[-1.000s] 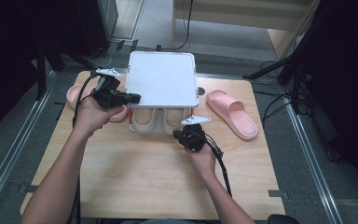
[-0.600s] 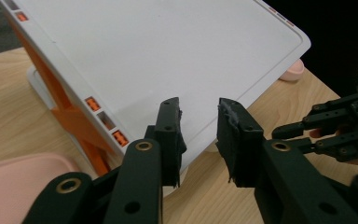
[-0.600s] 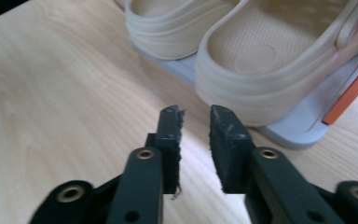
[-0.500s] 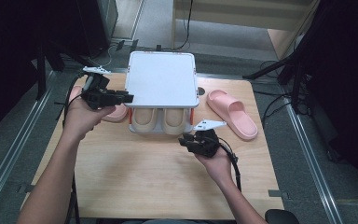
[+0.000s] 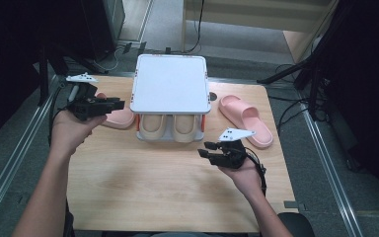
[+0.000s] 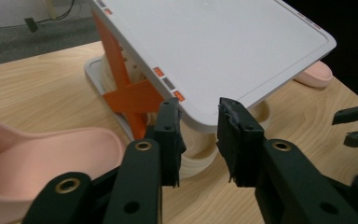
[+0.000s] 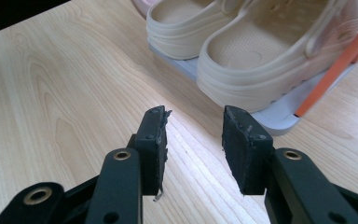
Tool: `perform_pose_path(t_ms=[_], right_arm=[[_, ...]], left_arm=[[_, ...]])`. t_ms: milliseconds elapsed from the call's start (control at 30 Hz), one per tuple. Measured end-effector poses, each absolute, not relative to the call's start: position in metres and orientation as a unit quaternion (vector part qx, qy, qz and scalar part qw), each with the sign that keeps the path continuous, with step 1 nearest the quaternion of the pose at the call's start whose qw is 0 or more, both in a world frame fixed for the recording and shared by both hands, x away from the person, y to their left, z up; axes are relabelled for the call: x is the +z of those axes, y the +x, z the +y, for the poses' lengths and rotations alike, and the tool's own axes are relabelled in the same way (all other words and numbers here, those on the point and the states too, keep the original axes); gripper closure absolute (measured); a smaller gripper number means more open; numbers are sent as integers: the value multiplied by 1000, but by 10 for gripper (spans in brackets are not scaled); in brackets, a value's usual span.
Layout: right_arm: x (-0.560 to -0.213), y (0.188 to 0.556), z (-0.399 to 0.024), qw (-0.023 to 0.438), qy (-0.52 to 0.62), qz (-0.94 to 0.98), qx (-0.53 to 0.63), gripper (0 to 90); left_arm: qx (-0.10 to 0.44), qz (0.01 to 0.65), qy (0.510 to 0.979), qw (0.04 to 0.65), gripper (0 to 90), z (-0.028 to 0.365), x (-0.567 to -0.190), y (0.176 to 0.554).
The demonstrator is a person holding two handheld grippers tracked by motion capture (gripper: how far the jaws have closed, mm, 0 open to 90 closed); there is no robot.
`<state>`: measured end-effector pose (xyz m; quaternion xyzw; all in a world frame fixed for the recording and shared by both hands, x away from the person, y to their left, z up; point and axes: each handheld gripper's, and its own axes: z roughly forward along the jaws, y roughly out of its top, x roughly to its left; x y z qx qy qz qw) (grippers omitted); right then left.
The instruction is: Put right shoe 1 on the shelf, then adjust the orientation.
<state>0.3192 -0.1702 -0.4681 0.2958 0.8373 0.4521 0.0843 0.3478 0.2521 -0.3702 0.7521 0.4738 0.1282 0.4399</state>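
Observation:
A white shoe rack (image 5: 170, 84) with orange struts (image 6: 126, 93) stands at the table's far middle. A pair of beige clogs (image 5: 170, 126) sits on its lower shelf. One pink slipper (image 5: 116, 117) lies to the left of the rack, another (image 5: 246, 118) to its right. My left gripper (image 5: 114, 104) hovers over the left slipper and points at the rack's side; its jaws have just been closing, open with nothing between them (image 6: 198, 140). My right gripper (image 5: 209, 153) is in front of the rack's right corner; its jaws have just been opening, with nothing between them (image 7: 193, 140).
The wooden table (image 5: 143, 187) has bare room in front of the rack. Cables and dark stands line the floor beyond the far edge. Metal rails run along both sides of the table.
Both grippers were shut close against the rack and now stand open. The left hand has drawn away leftward; the right hand has pulled back toward the near side and right.

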Motion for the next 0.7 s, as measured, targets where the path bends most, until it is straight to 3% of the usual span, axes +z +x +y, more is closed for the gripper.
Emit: perform_pose_path(t_ms=[367,700], right_arm=[[-467,329,-190,83,311,830,455,623],[-469,332,-190,85,312,833,449,627]], left_arm=[[137,512,742,410,877,277,-396,351],[138,535,735,393,892,287,-425,370]])
